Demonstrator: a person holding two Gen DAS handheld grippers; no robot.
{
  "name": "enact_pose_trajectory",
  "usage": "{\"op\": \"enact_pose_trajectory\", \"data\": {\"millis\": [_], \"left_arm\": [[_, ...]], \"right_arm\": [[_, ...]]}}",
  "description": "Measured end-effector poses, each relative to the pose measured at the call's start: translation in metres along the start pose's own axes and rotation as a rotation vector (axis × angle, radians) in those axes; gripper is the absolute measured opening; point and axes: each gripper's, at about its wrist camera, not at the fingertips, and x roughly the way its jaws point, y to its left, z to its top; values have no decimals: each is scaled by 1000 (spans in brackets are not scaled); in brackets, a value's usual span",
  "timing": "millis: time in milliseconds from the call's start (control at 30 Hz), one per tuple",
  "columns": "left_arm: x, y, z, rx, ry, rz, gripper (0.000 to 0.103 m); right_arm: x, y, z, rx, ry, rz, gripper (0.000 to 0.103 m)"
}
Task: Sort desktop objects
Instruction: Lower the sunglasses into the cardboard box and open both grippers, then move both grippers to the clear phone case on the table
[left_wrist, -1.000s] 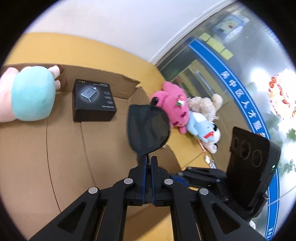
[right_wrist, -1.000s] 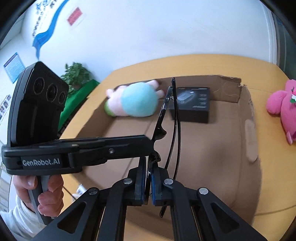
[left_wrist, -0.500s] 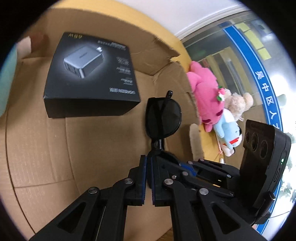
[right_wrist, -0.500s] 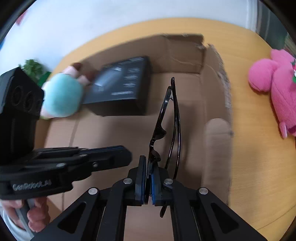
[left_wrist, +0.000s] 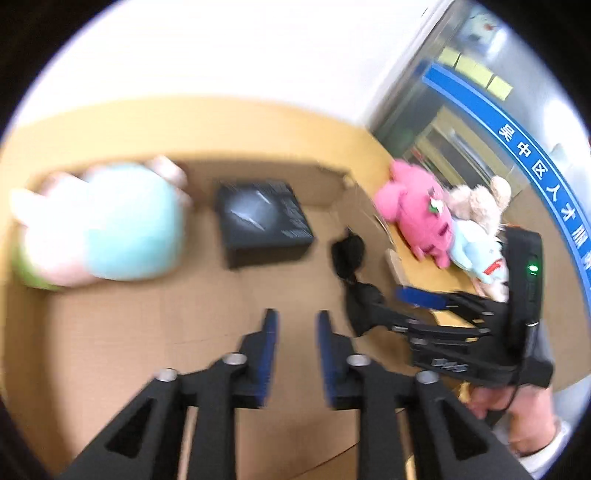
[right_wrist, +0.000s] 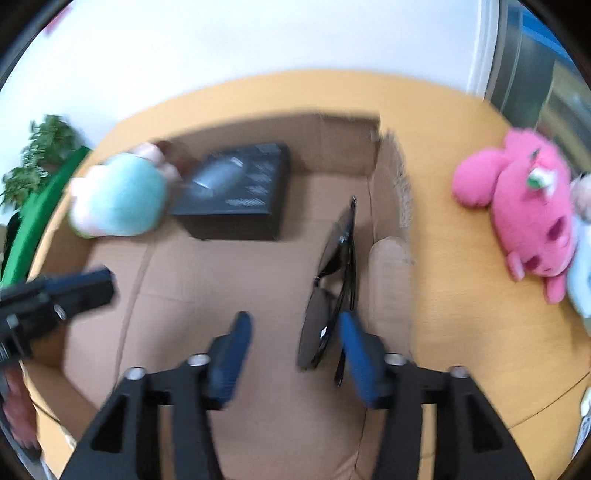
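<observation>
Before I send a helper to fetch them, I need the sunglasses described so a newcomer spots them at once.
Look inside the open cardboard box on the yellow table. Along its right wall, past the black carton and the teal plush, lie the sunglasses. They are the only thin, glossy black thing with dark lenses.

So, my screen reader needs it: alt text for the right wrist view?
Open right gripper over a cardboard box, sunglasses by its right finger. The box also holds a black carton and teal plush; a pink plush lies outside.
</observation>
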Motion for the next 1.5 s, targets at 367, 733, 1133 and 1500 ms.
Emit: {"op": "enact_pose_trajectory", "data": {"millis": [367,733,1133,1500], "left_arm": [[-172,40,-118,18,-238,188,72],[-125,120,-220,-283,5,75,72],[-87,116,-227,-316,64,-55,64],[-110,63,-213,-139,-32,-129,64]], "right_arm": [[-126,79,-100,-196,-314,290,90],[-30,157,-167,-347,-18,498,89],[12,178,-155,-306,18,597,77],[-63,154,-195,-335,-194,680,76]]}}
